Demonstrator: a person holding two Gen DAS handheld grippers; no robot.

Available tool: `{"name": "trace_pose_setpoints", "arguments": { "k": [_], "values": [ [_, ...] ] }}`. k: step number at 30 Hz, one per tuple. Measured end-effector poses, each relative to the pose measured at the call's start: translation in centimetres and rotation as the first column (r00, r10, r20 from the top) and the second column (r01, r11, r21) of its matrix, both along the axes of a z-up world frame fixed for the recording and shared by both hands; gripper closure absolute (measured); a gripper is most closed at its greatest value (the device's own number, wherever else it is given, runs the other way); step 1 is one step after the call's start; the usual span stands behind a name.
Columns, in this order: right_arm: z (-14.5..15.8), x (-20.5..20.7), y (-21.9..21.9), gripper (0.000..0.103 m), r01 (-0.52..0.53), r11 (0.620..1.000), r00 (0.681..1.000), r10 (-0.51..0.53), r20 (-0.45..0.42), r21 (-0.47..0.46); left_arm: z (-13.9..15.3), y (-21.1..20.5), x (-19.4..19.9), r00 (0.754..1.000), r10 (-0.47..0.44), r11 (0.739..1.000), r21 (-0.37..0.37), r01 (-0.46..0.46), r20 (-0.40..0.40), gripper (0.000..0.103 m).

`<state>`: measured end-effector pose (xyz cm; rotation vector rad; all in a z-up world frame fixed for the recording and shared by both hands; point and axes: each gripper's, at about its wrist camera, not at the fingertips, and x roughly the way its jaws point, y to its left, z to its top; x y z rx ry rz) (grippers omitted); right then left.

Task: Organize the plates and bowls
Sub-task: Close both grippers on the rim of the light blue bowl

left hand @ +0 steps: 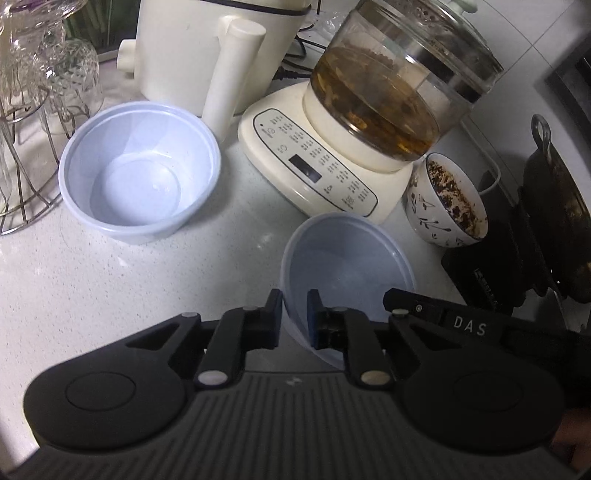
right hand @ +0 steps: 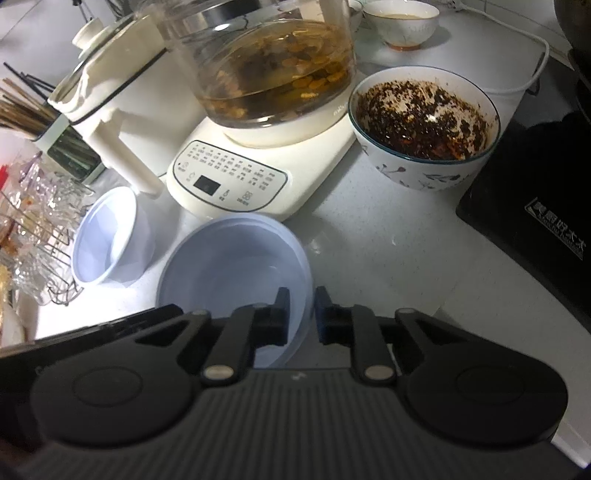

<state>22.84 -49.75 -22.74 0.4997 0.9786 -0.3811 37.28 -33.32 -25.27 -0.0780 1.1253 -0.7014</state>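
The near plastic bowl [left hand: 347, 266] sits on the pale countertop [left hand: 110, 295], just in front of the cream kettle base [left hand: 314, 162], and both grippers have hold of it. The left gripper [left hand: 295, 314] is clamped on the bowl's left wall, one finger outside and one inside. The right gripper [right hand: 301, 314] pinches the opposite wall in the same way. Whether the bowl is already lifted or is resting on the counter cannot be told.

A second plastic bowl [left hand: 140, 173] of the same pale blue stands apart to the left, empty and upright, near the wire glass rack [left hand: 26, 155]. By the look of things the sorting has barely started: the two matching bowls are not yet nested, and the likely next step is to carry the held one over and set it into the other. A patterned bowl [right hand: 424, 129] caked with dark residue stands at the right of the kettle base, untouched.

The left wrist view shows the second bowl fully and its empty inside, plus the white appliance with a handle [left hand: 207, 55] behind it; the right gripper's arm enters at its right edge. The right wrist view shows the dirty bowl's contents clearly, a further small bowl [right hand: 402, 22] at the back by the wall, a holder of chopsticks [right hand: 22, 114] at the left, and a black box [right hand: 535, 206] at the right. The glass kettle [right hand: 273, 62] of brown brew shows in both.
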Motion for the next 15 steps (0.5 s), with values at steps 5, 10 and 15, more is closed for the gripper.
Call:
{"name": "trace_pose_setpoints", "arguments": {
  "k": [5, 10, 15],
  "values": [
    [0.3, 0.1, -0.1, 0.087, -0.015, 1.000, 1.000, 0.015, 0.009, 0.002, 0.4, 0.2, -0.2, 1.000, -0.004, 1.000, 0.000, 0.004, 0.011, 0.087],
    [1.6, -0.1, 0.6, 0.087, -0.052, 0.999, 0.998, 0.052, 0.017, -0.016, 1.4, 0.9, -0.6, 1.000, 0.017, 1.000, -0.003, -0.017, 0.012, 0.087],
    [3.0, -0.5, 1.3, 0.087, -0.062, 0.998, 0.998, 0.062, 0.027, -0.008, 3.2, 2.0, -1.1, 0.999, 0.038, 0.999, -0.011, -0.038, 0.025, 0.087]
  ]
}}
